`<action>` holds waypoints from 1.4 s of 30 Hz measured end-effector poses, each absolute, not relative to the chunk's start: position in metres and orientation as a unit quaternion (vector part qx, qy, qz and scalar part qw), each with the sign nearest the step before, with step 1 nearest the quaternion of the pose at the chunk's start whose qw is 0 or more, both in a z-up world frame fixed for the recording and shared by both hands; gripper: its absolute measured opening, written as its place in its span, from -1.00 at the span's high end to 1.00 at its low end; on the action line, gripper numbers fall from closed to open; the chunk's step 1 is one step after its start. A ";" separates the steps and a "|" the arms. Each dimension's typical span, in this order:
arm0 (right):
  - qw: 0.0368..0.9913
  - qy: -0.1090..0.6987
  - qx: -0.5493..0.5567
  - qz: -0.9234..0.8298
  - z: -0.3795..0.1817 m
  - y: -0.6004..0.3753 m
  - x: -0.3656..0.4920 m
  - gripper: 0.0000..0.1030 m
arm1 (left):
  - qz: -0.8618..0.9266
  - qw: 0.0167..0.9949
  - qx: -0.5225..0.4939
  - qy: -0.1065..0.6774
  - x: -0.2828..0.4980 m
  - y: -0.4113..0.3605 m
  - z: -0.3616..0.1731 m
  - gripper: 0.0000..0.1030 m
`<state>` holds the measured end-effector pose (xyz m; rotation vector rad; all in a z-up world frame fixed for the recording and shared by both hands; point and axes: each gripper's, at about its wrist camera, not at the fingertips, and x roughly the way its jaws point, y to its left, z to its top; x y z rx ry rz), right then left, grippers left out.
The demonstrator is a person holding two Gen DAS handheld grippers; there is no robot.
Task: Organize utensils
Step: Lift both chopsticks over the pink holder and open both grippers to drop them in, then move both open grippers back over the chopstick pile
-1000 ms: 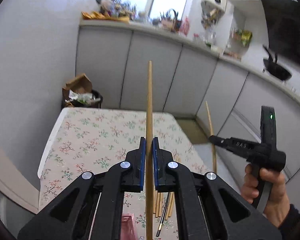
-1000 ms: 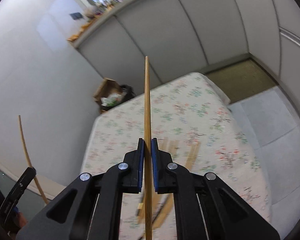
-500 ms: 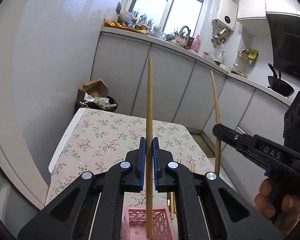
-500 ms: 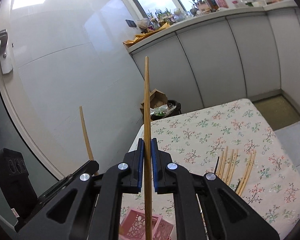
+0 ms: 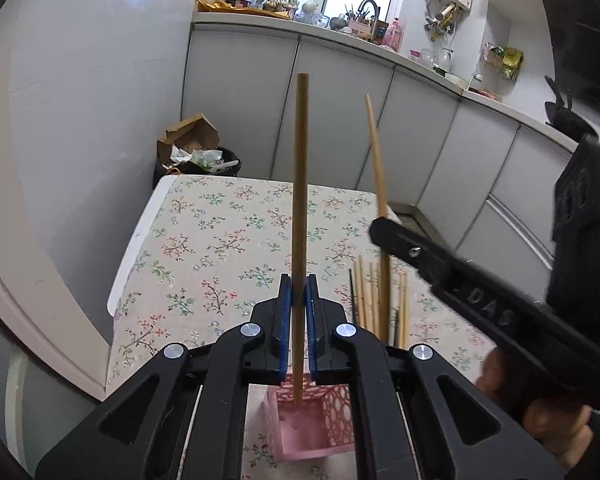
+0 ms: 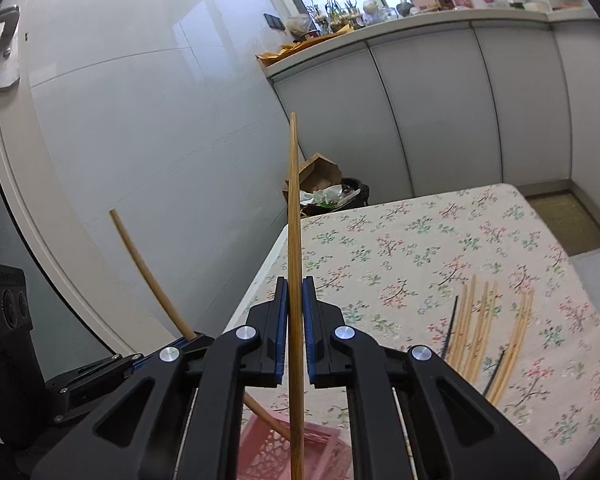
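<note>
Above pink basket [image 5: 308,420]: left gripper [image 5: 296,304] and right gripper [image 6: 295,312], jaws each clamping one chopstick [image 5: 300,200]; best lowered upright before release.

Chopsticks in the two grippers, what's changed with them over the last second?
Both grippers have carried their chopsticks in over the pink basket. The left gripper has its chopstick with the lower end inside the basket; the right gripper swung in from the side and now sits close beside it, its chopstick over the basket too. Nothing was released: both stay clamped. The loose chopsticks on the floral tablecloth lie as before.
</note>
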<state>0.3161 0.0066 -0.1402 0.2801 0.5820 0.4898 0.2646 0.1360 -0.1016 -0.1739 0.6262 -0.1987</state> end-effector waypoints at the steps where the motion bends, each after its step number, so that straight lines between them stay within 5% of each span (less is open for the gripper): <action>1: 0.919 0.283 0.136 0.240 -0.142 0.009 0.316 0.85 | -0.099 0.939 -0.091 0.316 0.264 0.139 -0.100 0.88; 12: 0.922 0.280 0.115 0.242 -0.167 0.031 0.310 0.85 | -0.119 0.912 -0.113 0.376 0.266 0.147 -0.103 0.85; 20: 0.927 0.268 0.104 0.243 -0.172 0.035 0.303 0.85 | -0.114 0.923 -0.161 0.331 0.253 0.161 -0.075 0.71; 27: 0.920 0.275 0.096 0.262 -0.172 0.035 0.295 0.79 | -0.102 0.940 -0.179 0.270 0.233 0.164 -0.039 0.33; 32: 0.917 0.283 0.089 0.268 -0.156 0.021 0.292 0.78 | -0.116 0.942 -0.174 0.263 0.230 0.153 -0.032 0.27; 35: 0.920 0.278 0.102 0.255 -0.129 -0.004 0.294 0.69 | -0.129 0.940 -0.169 0.265 0.231 0.141 -0.031 0.27; 38: 0.924 0.276 0.123 0.233 -0.102 -0.039 0.298 0.26 | -0.136 0.941 -0.154 0.270 0.233 0.126 -0.031 0.21; 42: 0.930 0.281 0.145 0.188 -0.078 -0.095 0.303 0.18 | -0.129 0.937 -0.141 0.294 0.244 0.105 -0.040 0.17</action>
